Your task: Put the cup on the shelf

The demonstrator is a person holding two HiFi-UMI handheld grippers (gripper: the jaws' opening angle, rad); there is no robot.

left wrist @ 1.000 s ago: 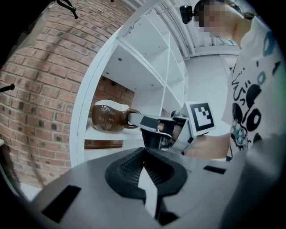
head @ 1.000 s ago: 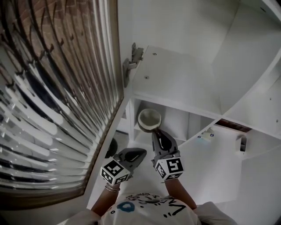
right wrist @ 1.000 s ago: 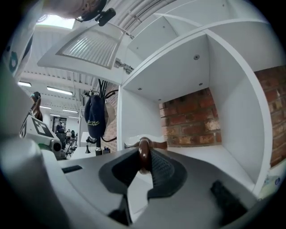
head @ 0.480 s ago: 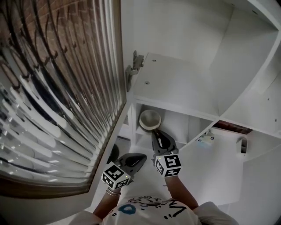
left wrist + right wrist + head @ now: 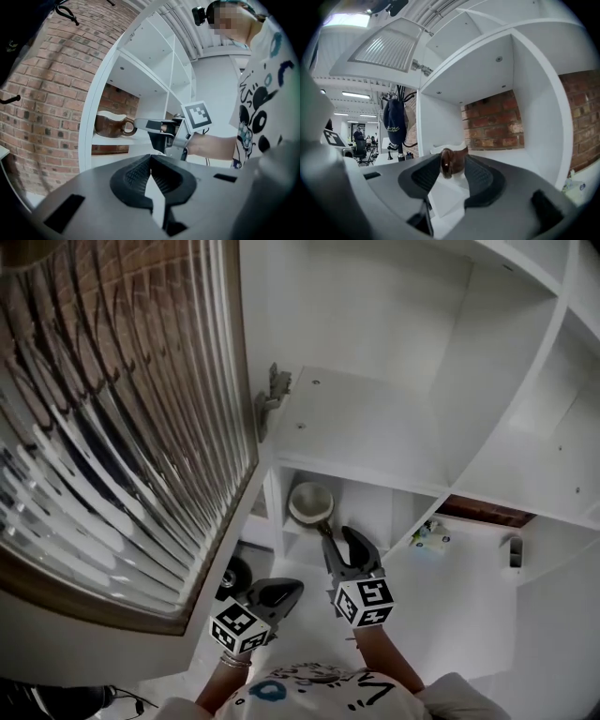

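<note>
A brown cup with a pale inside [image 5: 311, 502] stands upright in a white shelf compartment [image 5: 370, 507], its handle towards me. My right gripper [image 5: 343, 542] reaches up to it. Its jaws have just been opening, and the handle [image 5: 446, 162] now sits loose between the spread pads, which stand apart from it. From the side, the cup [image 5: 108, 125] rests on the shelf board with the right gripper's finger [image 5: 152, 125] level at the handle. My left gripper [image 5: 289, 590] hangs lower left of the cup, shut and empty [image 5: 150, 161].
A ribbed glass cabinet door [image 5: 122, 427] stands open at the left on a metal hinge [image 5: 272, 392]. More white compartments [image 5: 375, 427] lie above and to the right, backed by brick. A small item [image 5: 431, 535] lies at the lower right. A dark cap [image 5: 395, 123] hangs beyond.
The right gripper's jaws have spread apart and let go of the cup's handle. The cup stays on the shelf. The left gripper has hardly moved.
</note>
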